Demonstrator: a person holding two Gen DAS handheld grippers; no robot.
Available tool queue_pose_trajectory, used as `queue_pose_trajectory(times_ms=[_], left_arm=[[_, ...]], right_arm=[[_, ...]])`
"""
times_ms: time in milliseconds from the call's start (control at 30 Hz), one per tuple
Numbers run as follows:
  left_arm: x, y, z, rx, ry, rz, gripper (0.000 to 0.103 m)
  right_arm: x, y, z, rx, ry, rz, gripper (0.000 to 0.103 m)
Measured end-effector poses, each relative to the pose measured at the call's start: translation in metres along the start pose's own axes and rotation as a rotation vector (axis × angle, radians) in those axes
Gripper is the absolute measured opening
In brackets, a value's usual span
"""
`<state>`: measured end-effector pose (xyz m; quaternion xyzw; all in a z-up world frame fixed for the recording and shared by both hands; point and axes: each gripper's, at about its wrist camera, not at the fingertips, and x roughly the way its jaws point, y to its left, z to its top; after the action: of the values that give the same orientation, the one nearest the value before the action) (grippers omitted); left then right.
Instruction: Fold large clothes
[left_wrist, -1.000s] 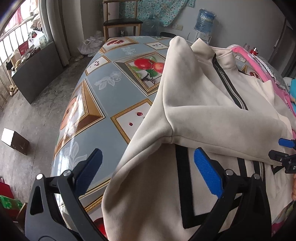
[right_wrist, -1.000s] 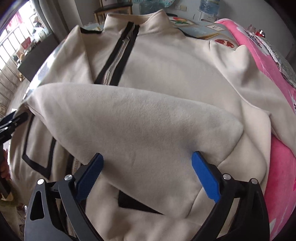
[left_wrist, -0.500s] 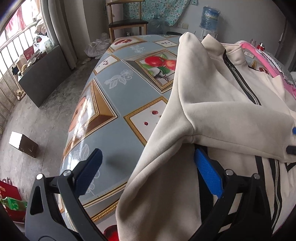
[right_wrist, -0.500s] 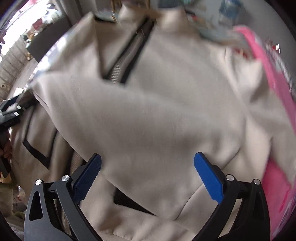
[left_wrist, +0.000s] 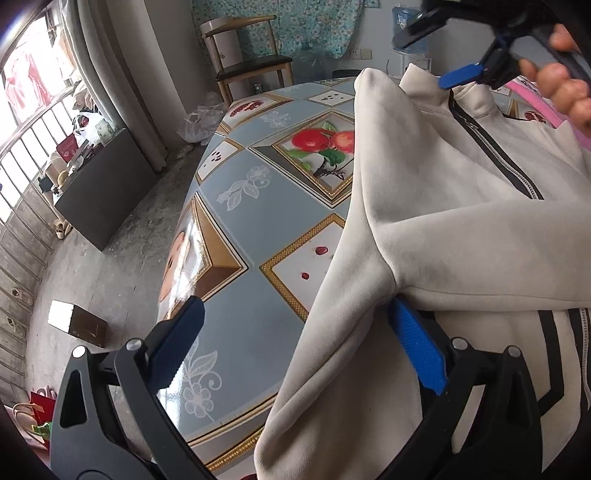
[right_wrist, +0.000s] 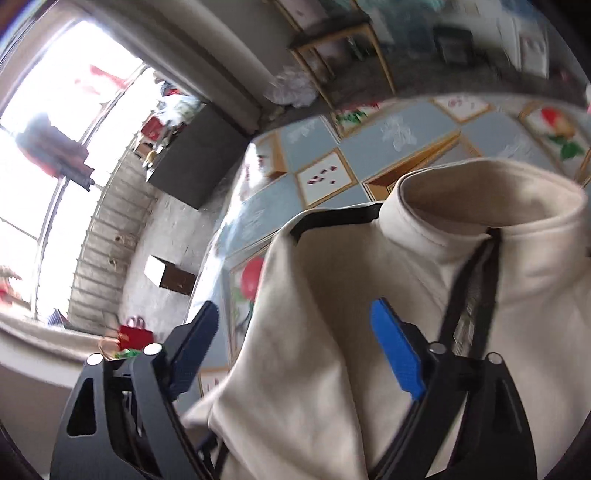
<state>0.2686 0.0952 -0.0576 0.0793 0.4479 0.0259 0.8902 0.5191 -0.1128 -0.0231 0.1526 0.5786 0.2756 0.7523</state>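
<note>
A cream zip-up jacket (left_wrist: 461, 177) with black trim lies on the patterned table (left_wrist: 258, 221), one sleeve folded across its front. My left gripper (left_wrist: 295, 347) stands open astride the jacket's side edge at the armpit, its right pad (left_wrist: 417, 350) tucked just under the folded sleeve. My right gripper (right_wrist: 295, 347) hovers over the shoulder beside the stand-up collar (right_wrist: 480, 206). Its jaws are closing with shoulder cloth between them, and the pads do not press on it. In the left wrist view, the right gripper (left_wrist: 436, 55) shows at the top right, above the collar, held by a hand (left_wrist: 565, 85).
A pink cloth (left_wrist: 535, 96) lies beyond the jacket on the right. A wooden chair (left_wrist: 247, 59) stands past the table's far end. On the floor to the left are a cardboard box (left_wrist: 77, 323) and a dark cabinet (left_wrist: 107, 192) by the window.
My right gripper has swung from over the folded sleeve up to the collar and shoulder, and its jaws have narrowed a little. The left gripper has stayed at the armpit, turning slightly.
</note>
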Motion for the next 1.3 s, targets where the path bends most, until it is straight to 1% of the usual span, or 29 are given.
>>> queue_pose_trajectory(times_ms=[33,67,100,133,167,233,267,300,333,400,533,600,633,667,767,833,900,967,1033,1067,1133,1200,1233,1300], left_arm=[[0.000,0.000,0.000,0.001,-0.003,0.003,0.097],[0.000,0.000,0.000,-0.002,-0.007,0.007,0.097],[-0.001,0.002,0.000,-0.009,-0.012,0.012,0.097],[-0.002,0.003,-0.001,-0.017,-0.015,0.014,0.097],[-0.002,0.004,0.000,-0.024,-0.018,0.017,0.097],[-0.003,0.008,-0.001,-0.043,-0.031,0.020,0.097],[-0.004,0.010,-0.001,-0.051,-0.034,0.019,0.097],[-0.004,0.012,-0.001,-0.061,-0.035,0.020,0.097],[-0.003,0.014,-0.002,-0.070,-0.036,0.024,0.097],[-0.002,0.017,-0.002,-0.086,-0.036,0.031,0.097],[0.000,0.027,-0.004,-0.127,-0.028,0.036,0.097],[0.000,0.030,-0.006,-0.138,-0.028,0.060,0.097],[0.000,0.032,-0.006,-0.146,-0.027,0.061,0.097],[-0.001,0.034,-0.007,-0.154,-0.024,0.058,0.097],[0.001,0.035,-0.007,-0.159,-0.014,0.060,0.097],[0.003,0.033,-0.007,-0.150,-0.006,0.063,0.097],[0.004,0.032,-0.008,-0.148,0.002,0.064,0.097],[0.006,0.033,-0.008,-0.149,0.010,0.062,0.097],[0.006,0.033,-0.008,-0.153,0.013,0.057,0.097],[0.006,0.034,-0.008,-0.157,0.014,0.054,0.097],[0.007,0.034,-0.008,-0.161,0.016,0.051,0.097],[0.007,0.035,-0.008,-0.163,0.017,0.051,0.097],[0.007,0.035,-0.007,-0.158,0.017,0.052,0.097],[0.003,0.033,-0.006,-0.139,0.006,0.055,0.097]], right_arm=[[0.012,-0.006,0.008,0.032,0.019,0.009,0.074],[0.022,-0.010,0.011,0.058,0.039,0.017,0.073],[0.031,-0.011,0.015,0.070,0.059,0.026,0.069],[0.038,-0.013,0.017,0.078,0.080,0.030,0.061],[0.044,-0.012,0.018,0.074,0.098,0.039,0.057],[0.051,-0.005,0.021,0.048,0.125,0.078,0.037],[0.052,0.003,0.021,0.019,0.143,0.088,0.030],[0.053,0.010,0.024,-0.008,0.147,0.088,0.015],[0.054,0.018,0.029,-0.033,0.144,0.087,0.009],[0.049,0.036,0.036,-0.073,0.123,0.106,0.007],[0.046,0.075,0.053,-0.160,0.092,0.110,0.006],[0.055,0.087,0.064,-0.177,0.096,0.081,0.006],[0.063,0.091,0.065,-0.186,0.101,0.056,0.006],[0.075,0.095,0.068,-0.200,0.108,0.013,0.006],[0.099,0.098,0.059,-0.264,0.113,-0.113,0.006],[0.110,0.101,0.052,-0.309,0.108,-0.178,0.007],[0.114,0.101,0.047,-0.310,0.099,-0.206,0.009],[0.110,0.100,0.049,-0.277,0.086,-0.185,0.013],[0.091,0.099,0.050,-0.249,0.066,-0.128,0.028],[0.075,0.100,0.050,-0.249,0.039,-0.107,0.032],[0.040,0.100,0.046,-0.264,-0.028,-0.101,0.050],[0.006,0.098,0.043,-0.257,-0.074,-0.083,0.055],[-0.009,0.094,0.041,-0.242,-0.080,-0.074,0.056],[-0.031,0.084,0.033,-0.193,-0.063,-0.069,0.056]])
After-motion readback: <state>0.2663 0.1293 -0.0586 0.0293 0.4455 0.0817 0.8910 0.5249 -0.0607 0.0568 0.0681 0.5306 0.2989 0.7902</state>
